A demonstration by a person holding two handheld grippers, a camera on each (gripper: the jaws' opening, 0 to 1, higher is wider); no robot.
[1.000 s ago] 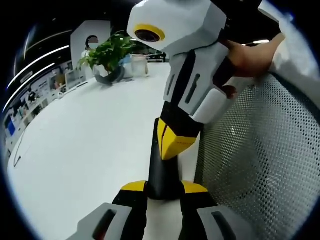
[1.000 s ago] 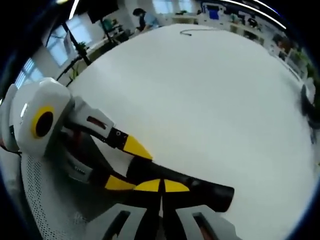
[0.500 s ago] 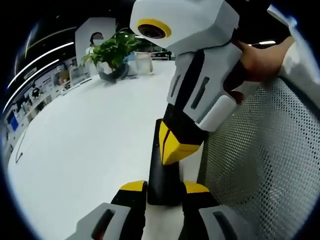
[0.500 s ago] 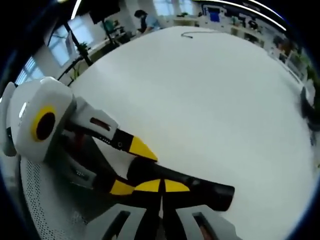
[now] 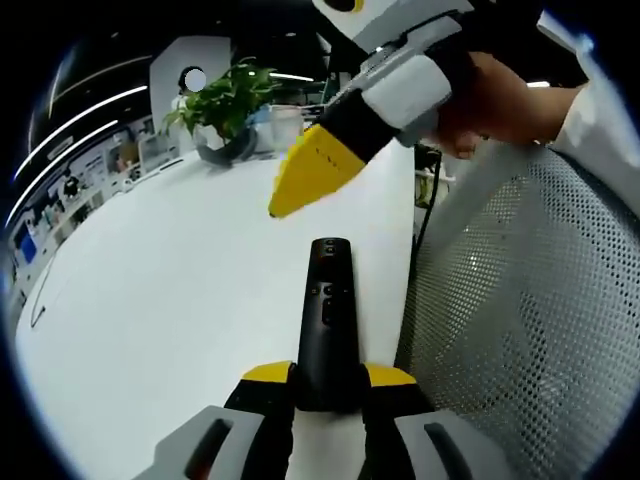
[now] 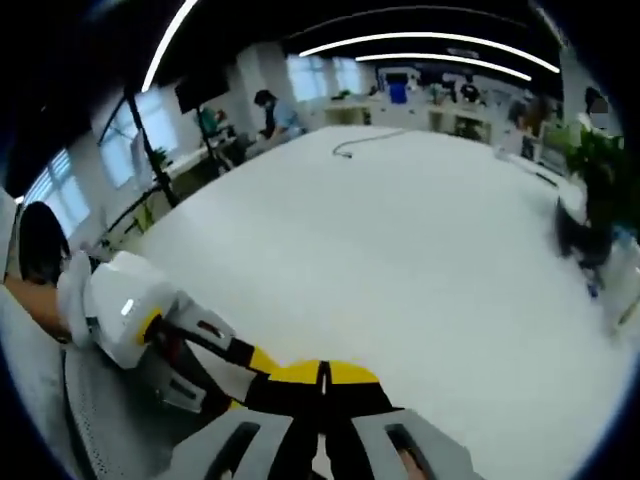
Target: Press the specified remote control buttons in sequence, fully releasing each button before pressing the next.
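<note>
The remote [image 5: 326,320] lies lengthwise on the white table [image 5: 170,290], its near end clenched between the jaws of the left gripper [image 5: 328,385]. The right gripper [image 5: 305,180] hangs above the remote's far end with its jaws pressed together on nothing, clear of the buttons [image 5: 326,292], so no button is being pressed now. How many presses of the sequence are done I cannot tell; by my judgement more may remain.
</note>
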